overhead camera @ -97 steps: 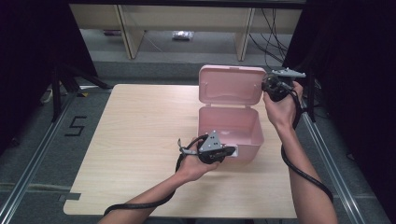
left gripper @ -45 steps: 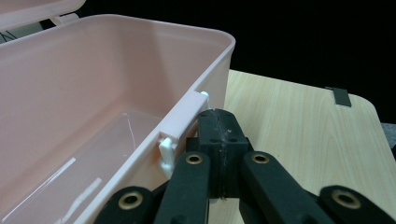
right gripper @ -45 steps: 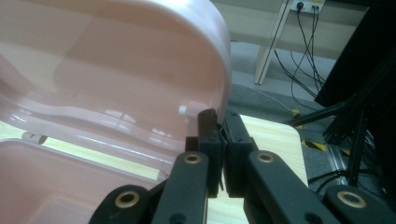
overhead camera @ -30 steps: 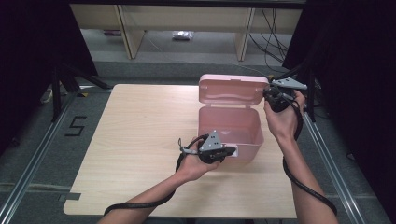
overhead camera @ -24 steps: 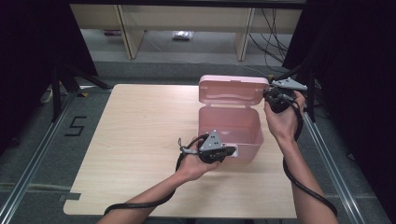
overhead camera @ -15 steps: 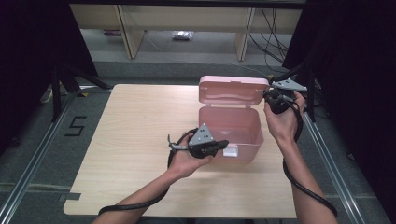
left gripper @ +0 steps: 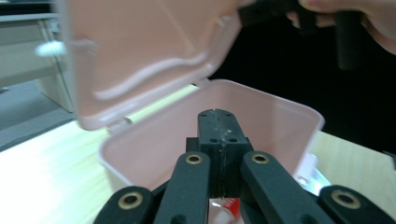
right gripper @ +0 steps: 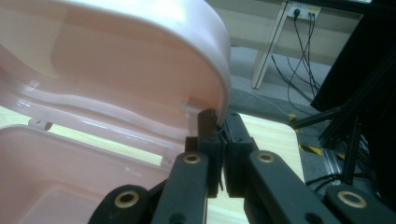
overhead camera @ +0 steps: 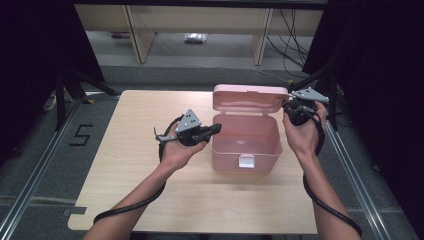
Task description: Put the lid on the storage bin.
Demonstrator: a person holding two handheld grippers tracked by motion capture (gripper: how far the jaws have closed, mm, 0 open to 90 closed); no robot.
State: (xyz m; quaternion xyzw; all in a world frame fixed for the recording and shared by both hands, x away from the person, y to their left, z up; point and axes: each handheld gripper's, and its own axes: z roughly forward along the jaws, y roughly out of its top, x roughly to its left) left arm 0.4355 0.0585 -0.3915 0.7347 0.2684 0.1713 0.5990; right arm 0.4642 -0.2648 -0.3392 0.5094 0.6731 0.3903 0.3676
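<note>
A pink plastic box stands on the wooden table, right of its middle. Its hinged lid is raised, and a white latch sits on the front wall. My right gripper is at the lid's right end, shut on its rim. In the right gripper view the jaws pinch the edge of the lid above the box body. My left gripper hovers just left of the box, shut and holding nothing. In the left gripper view it points at the box rim.
Wooden shelf legs and loose cables are on the floor beyond the table's far edge. Metal rails run along both sides of the table. A taped "5" marks the floor at the left.
My left gripper has drawn back from the box's front wall, moving left and upward. The right gripper stays clamped on the lid, which holds its raised position.
</note>
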